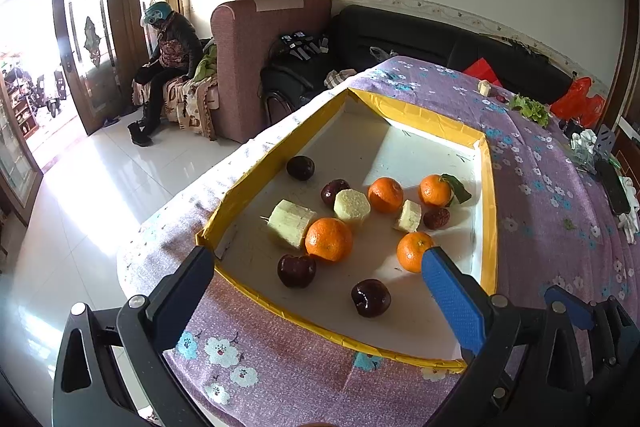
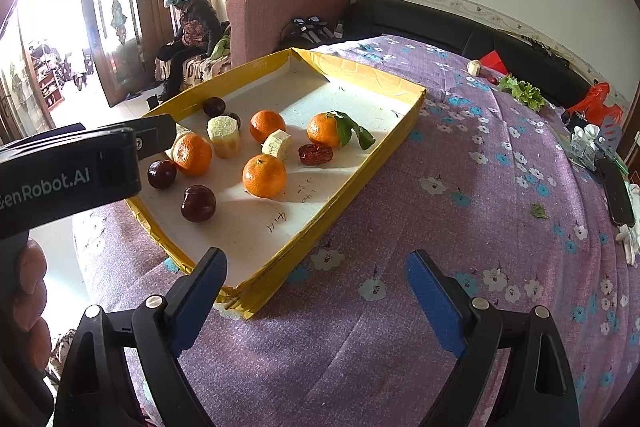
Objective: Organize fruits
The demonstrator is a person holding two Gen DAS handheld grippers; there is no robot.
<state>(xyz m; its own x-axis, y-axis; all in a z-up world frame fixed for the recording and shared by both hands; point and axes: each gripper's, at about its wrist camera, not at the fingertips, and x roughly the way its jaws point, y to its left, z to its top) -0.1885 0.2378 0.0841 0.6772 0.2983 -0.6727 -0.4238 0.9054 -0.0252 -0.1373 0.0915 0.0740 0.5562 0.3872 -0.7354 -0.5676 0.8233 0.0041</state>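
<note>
Both grippers, left gripper and right gripper, empty, jaws wide; centre the left's jaws over the orange inside the tray.

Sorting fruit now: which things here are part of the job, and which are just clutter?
Job:
oranges
dark plums
sugarcane pieces
red date
yellow-rimmed tray

Lying about:
lettuce
phone
white gloves
red bags
flowered tablecloth

l gripper wide open, r gripper wide open
</note>
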